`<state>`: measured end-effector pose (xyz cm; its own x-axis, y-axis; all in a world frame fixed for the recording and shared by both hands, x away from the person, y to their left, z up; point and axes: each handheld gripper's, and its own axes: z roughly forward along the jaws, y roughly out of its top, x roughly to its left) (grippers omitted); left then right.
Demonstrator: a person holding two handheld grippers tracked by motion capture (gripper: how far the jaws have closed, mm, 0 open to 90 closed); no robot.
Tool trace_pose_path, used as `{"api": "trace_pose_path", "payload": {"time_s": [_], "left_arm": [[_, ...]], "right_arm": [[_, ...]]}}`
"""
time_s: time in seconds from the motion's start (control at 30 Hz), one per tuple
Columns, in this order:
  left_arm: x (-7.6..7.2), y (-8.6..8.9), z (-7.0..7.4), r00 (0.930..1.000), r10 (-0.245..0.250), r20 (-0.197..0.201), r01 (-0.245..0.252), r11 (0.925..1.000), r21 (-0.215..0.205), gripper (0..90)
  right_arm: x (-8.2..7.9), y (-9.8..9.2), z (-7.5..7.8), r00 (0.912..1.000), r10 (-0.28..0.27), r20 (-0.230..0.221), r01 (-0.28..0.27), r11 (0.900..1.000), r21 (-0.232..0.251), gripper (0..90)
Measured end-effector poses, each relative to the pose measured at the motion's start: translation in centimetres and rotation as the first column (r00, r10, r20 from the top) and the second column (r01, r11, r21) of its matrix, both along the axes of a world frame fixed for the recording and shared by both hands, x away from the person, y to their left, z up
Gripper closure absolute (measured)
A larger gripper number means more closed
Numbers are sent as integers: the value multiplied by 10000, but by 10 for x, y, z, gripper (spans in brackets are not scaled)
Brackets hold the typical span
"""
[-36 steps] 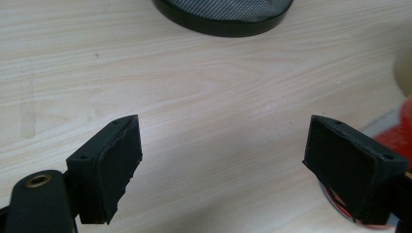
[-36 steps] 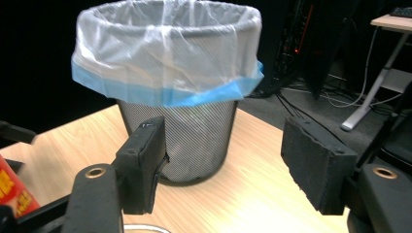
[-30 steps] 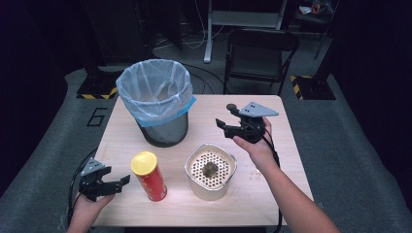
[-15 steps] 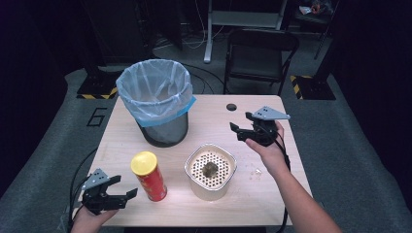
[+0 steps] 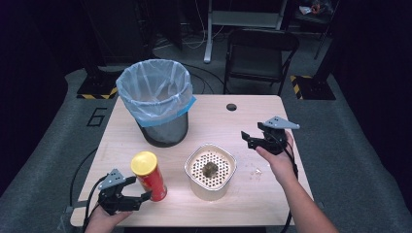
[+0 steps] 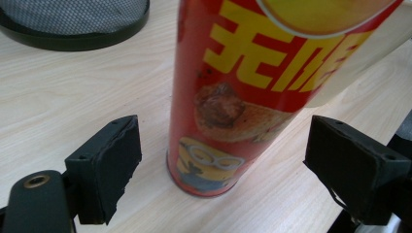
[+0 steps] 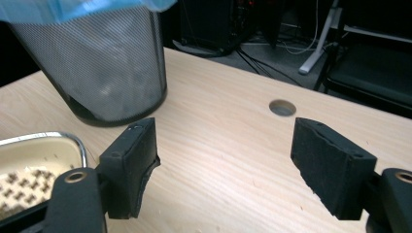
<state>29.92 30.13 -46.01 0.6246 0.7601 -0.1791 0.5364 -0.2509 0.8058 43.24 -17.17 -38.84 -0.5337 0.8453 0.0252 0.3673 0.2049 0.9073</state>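
Two open tongs, left tongs [image 5: 137, 198] flanking chip can [image 5: 148, 175], strainer bowl [image 5: 210, 171] beside.

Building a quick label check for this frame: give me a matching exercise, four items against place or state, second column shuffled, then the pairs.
Column one:
1. chip can
2. mesh bin
3. perforated tray
4. right gripper

Column two:
A. lined with a blue bag, at the table's far left
B. holds a small dark lump
C. jaws open, nothing between them, above the table
D. upright between the open jaws of the left gripper, untouched

Pairs: 1-D, 2-A, 3-B, 4-C
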Motion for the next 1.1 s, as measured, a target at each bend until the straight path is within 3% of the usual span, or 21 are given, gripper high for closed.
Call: {"api": "trace_pose_path", "payload": {"time_s": [0.07,0.23,0.33,0.5,0.87,0.9,1.1], "left_arm": [[2,-5,-2,10000,-39,50,38,9998,189,126],[5,-10,-6,9998,139,172,-136,9998,-166,127],[7,-10,-7,9998,-17,181,19,10000,-66,132],[8,-12,-10,9995,14,309,-7,9997,-245,139],[11,-15,-14,9992,-40,410,55,9993,-362,160],[11,-17,-15,9982,63,599,-37,9990,-436,162],[14,-20,-16,9977,-14,672,43,9991,-432,171]], "right_arm": [[-3,-4,-6,9999,-124,-71,124,9999,-58,241],[-10,-16,-26,9985,-408,-353,404,9991,-125,240],[-13,-20,-31,9979,-554,-328,545,9981,-281,240],[-18,-27,-40,9962,-834,-239,825,9958,-397,241],[-24,-30,-63,9933,-1050,-483,1026,9935,-500,241],[-25,-31,-64,9933,-1062,-451,1040,9933,-500,241],[-29,-31,-73,9925,-1097,-535,1072,9931,-469,241]]}}
